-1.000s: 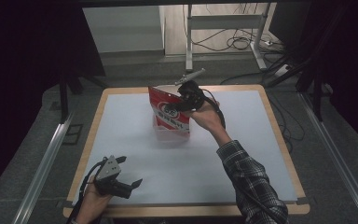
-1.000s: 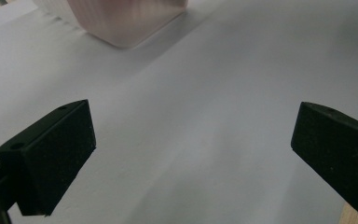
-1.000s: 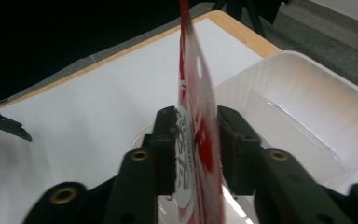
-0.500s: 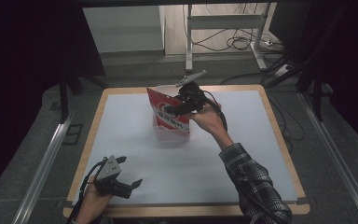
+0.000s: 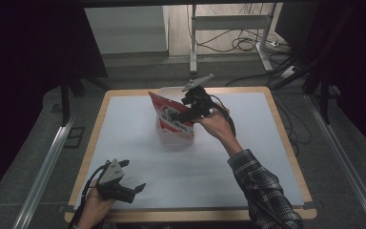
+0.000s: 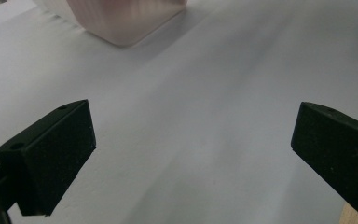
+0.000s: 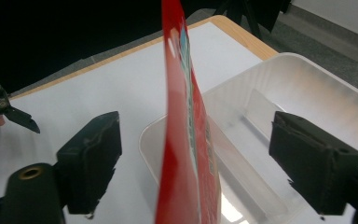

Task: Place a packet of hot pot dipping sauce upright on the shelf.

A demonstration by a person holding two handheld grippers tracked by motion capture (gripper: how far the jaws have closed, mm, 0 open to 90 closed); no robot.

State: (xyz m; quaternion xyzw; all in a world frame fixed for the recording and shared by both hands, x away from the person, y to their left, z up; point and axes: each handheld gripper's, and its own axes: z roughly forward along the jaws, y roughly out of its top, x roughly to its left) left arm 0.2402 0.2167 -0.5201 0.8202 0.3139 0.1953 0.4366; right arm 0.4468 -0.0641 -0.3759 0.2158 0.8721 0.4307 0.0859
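Observation:
A red snack bag (image 5: 167,113) (image 7: 186,140) stands upright in a translucent plastic tub (image 5: 170,138) (image 7: 303,84) at the middle back of the white table. My right gripper (image 5: 177,116) (image 7: 196,130) sits at the bag's top edge. Its jaws have just been opening and now stand apart on either side of the bag without pressing it. My left gripper (image 5: 137,189) (image 6: 191,135) rests low over the table's front left corner, open and with nothing between its jaws. It also appears far off in the right gripper view (image 7: 9,114).
The white mat (image 5: 209,162) is framed by a wooden table edge (image 5: 186,214). The tub's corner (image 6: 121,23) lies ahead of the left gripper. Metal rails (image 5: 47,167) run on the floor beside the table, with cables and a stand behind it.
The right gripper's jaws have spread apart and let go of the red bag, which stays standing in the tub. The left gripper has not moved.

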